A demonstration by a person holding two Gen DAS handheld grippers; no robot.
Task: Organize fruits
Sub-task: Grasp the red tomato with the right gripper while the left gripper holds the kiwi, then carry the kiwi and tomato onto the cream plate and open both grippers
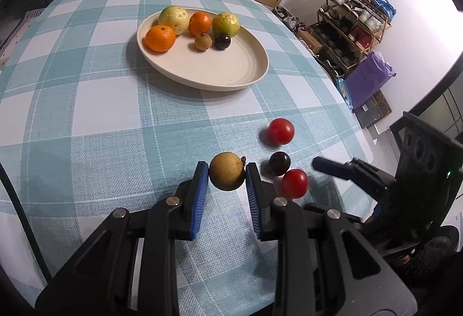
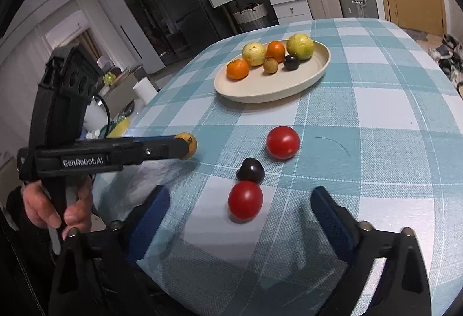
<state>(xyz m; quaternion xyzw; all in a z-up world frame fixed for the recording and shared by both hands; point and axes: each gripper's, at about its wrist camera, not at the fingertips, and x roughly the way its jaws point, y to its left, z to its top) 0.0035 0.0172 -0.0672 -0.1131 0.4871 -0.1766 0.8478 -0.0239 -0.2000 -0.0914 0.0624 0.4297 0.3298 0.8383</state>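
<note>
The checked tablecloth [image 1: 86,113] carries the cream plate [image 1: 251,67] far ahead of my left claw [image 1: 227,181], already gathering fruit. That claw is clamped on the tan longan [image 1: 226,174], lifted to carry over. My right claw [image 2: 240,217] stands spread wide around the nearest cherry tomato [image 2: 245,200], ready to grab.

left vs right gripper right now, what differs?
The left gripper has its jaws shut on the tan round fruit, lifted off the tablecloth; the right gripper has its jaws open and holds nothing. The left one points toward the plate, while the right one frames the nearer cherry tomato, with the dark round fruit just beyond. Both have blue pads on black frames.
</note>
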